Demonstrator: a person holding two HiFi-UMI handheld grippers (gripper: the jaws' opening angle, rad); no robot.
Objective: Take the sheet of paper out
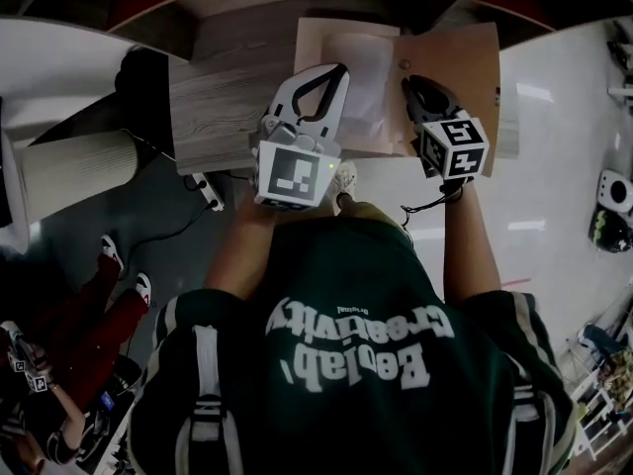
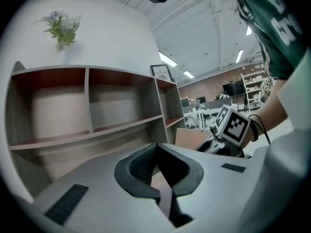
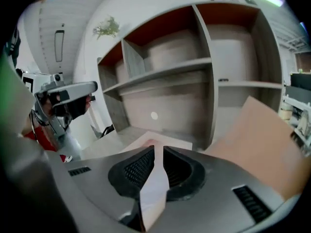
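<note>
A brown folder (image 1: 460,62) lies open on the wooden table (image 1: 218,107), with a white sheet of paper (image 1: 364,77) on its left half. My white left gripper (image 1: 339,69) reaches over that left half. In the left gripper view its jaws (image 2: 155,147) are shut at the tips, with a thin brown strip of the folder (image 2: 192,137) running between them. My dark right gripper (image 1: 410,82) sits at the fold. In the right gripper view it (image 3: 159,149) is shut on the white sheet (image 3: 154,188), which runs back between the pads; the folder's leaf (image 3: 257,130) stands to the right.
A shelf unit with open compartments (image 2: 87,106) (image 3: 204,67) rises just behind the table, a vase of flowers (image 2: 60,28) on top. On the floor to the left are a power strip (image 1: 208,191) and another person's legs in red trousers (image 1: 89,305).
</note>
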